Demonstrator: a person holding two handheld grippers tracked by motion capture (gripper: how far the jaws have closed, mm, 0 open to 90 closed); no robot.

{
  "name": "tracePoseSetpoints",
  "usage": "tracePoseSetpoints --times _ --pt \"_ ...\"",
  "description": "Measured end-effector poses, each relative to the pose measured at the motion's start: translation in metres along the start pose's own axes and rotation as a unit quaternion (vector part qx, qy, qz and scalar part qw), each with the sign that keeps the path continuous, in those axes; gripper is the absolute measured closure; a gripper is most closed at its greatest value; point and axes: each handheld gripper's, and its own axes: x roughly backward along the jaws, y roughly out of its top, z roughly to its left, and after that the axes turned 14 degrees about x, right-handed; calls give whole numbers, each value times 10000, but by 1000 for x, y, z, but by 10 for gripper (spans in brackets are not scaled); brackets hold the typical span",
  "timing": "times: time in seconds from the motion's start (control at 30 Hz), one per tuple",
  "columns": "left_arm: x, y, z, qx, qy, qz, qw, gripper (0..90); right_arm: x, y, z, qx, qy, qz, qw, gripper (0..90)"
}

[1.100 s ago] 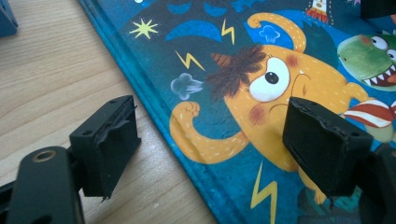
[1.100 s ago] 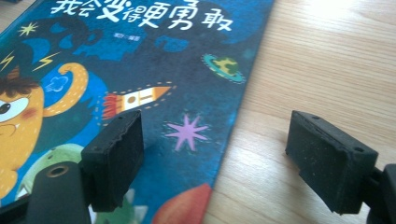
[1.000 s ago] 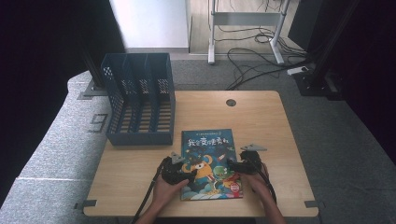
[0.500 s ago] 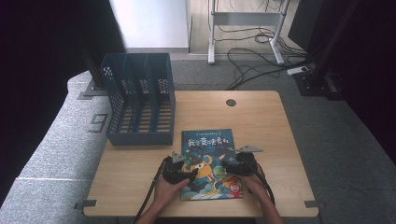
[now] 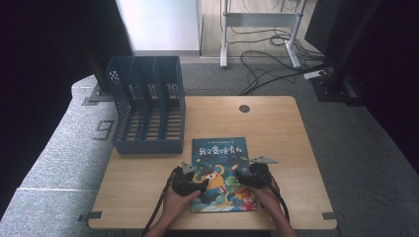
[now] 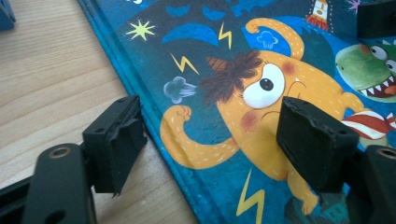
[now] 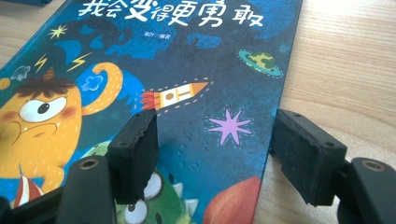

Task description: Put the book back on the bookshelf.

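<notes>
A picture book [image 5: 220, 153] with a blue cover and an orange monster lies flat on the wooden table [image 5: 276, 128]. My left gripper [image 5: 197, 175] is low over its left edge. In the left gripper view the left gripper [image 6: 210, 128] straddles the spine of the book [image 6: 261, 56], one jaw over the wood and one over the cover. My right gripper [image 5: 247, 174] straddles the right edge of the book [image 7: 187, 56], as the right gripper [image 7: 217, 140] shows in its own view. Both pairs of jaws have just been closing and still stand apart, pressing on nothing.
A blue slotted file rack [image 5: 148, 106] stands at the table's back left, close to the book's far left corner. A round cable hole [image 5: 244, 108] sits near the far edge. Cables lie on the floor beyond the table.
The right hand has edged slightly inward over the book's right side. The left hand has kept its place. The book has not moved.
</notes>
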Motion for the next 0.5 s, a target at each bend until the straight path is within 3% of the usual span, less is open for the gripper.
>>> tracePoseSetpoints --times 0.37,0.5 --pt "6 -5 1 106 -74 26 9999 252 9 -6 2 5 157 37 9999 353" --pt "13 -11 4 206 -202 43 9996 252 14 -9 7 87 210 76 9997 359"
